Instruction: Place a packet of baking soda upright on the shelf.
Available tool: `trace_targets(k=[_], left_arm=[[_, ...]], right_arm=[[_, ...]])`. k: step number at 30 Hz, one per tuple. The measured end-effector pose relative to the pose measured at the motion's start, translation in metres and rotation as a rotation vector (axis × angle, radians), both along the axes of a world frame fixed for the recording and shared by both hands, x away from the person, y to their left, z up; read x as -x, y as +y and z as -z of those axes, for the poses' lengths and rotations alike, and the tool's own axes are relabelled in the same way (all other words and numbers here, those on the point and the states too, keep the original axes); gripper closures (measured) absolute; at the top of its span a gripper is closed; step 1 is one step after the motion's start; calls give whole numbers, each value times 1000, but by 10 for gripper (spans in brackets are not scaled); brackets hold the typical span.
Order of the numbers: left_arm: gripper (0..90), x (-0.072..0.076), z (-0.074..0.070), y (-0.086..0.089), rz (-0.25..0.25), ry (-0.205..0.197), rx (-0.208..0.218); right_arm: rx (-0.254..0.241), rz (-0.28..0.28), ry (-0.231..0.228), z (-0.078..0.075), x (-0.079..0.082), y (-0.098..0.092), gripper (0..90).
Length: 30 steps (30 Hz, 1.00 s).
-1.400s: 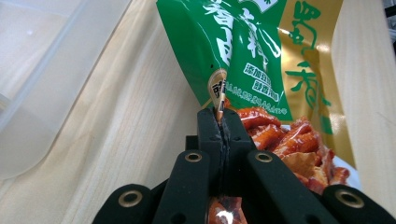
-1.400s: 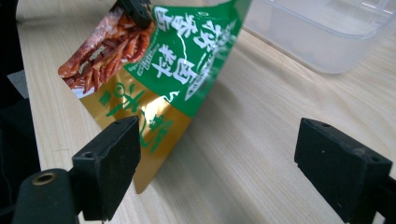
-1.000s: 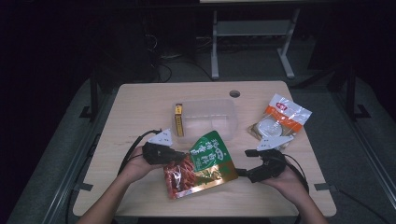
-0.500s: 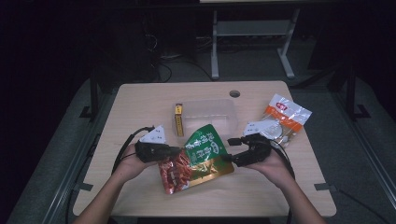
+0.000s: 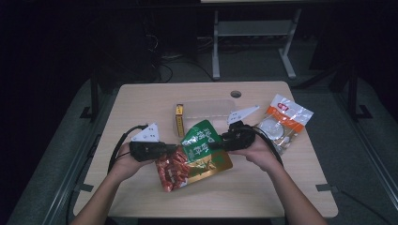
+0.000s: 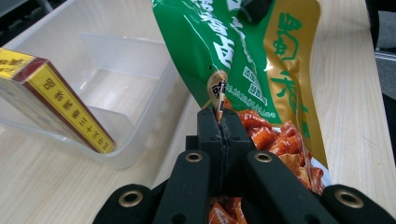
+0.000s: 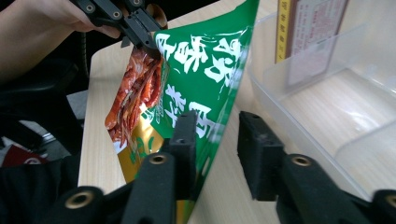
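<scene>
A green and gold snack bag (image 5: 202, 149) with red pieces showing through its window is held tilted above the table's front middle. My left gripper (image 5: 172, 149) is shut on the bag's left edge; in the left gripper view the jaws (image 6: 219, 120) pinch the seam of the bag (image 6: 243, 56). My right gripper (image 5: 218, 143) is at the bag's right edge and its jaws have just been closing. In the right gripper view that gripper (image 7: 217, 125) straddles the edge of the bag (image 7: 196, 70): one pad touches it, the other stands apart.
A clear plastic box (image 5: 209, 108) sits behind the bag, with a yellow carton (image 5: 179, 120) leaning at its left end. An orange and white packet (image 5: 284, 123) lies at the right. The wooden table (image 5: 141, 101) has a cable hole (image 5: 236, 93) at the back.
My right gripper has come in from the table's right front to the bag's right edge, and its jaws have narrowed. The bag has risen a little in the left gripper.
</scene>
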<state>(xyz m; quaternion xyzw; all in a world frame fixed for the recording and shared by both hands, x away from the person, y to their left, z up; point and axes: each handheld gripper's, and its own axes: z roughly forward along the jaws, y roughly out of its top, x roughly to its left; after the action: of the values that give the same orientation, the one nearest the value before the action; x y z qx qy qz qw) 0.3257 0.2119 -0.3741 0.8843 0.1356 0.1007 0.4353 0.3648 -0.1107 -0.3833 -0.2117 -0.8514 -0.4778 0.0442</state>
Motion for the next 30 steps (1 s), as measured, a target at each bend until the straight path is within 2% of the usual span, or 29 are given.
trace_targets(k=[3,7,10,13,19,21,23,25,27,30], left_arm=[[894,0,-1,2,5,-6,7],[894,0,0,1,22,-5,14],[893,1,1,-2,39,-10,10],[893,1,3,-2,53,-4,19],[892,-3,6,3,67,5,42],[892,-4,9,5,71,9,42],[892,-5,10,5,75,19,51],[891,-4,11,5,87,12,44],[891,-2,11,2,90,-1,29],[891,-1,12,0,98,-1,29]], right_arm=[[-12,-30,25,1,-5,2,795],[6,-59,50,5,-4,0,838],[2,-88,62,8,-4,-3,895],[7,-103,65,9,-2,-5,899],[-51,-153,95,4,2,-9,900],[-56,-165,70,3,3,-8,900],[-60,-176,63,0,5,-8,900],[-77,-188,60,-2,3,-8,900],[-70,-184,75,-4,3,-10,900],[-74,-183,63,-6,4,-12,900]])
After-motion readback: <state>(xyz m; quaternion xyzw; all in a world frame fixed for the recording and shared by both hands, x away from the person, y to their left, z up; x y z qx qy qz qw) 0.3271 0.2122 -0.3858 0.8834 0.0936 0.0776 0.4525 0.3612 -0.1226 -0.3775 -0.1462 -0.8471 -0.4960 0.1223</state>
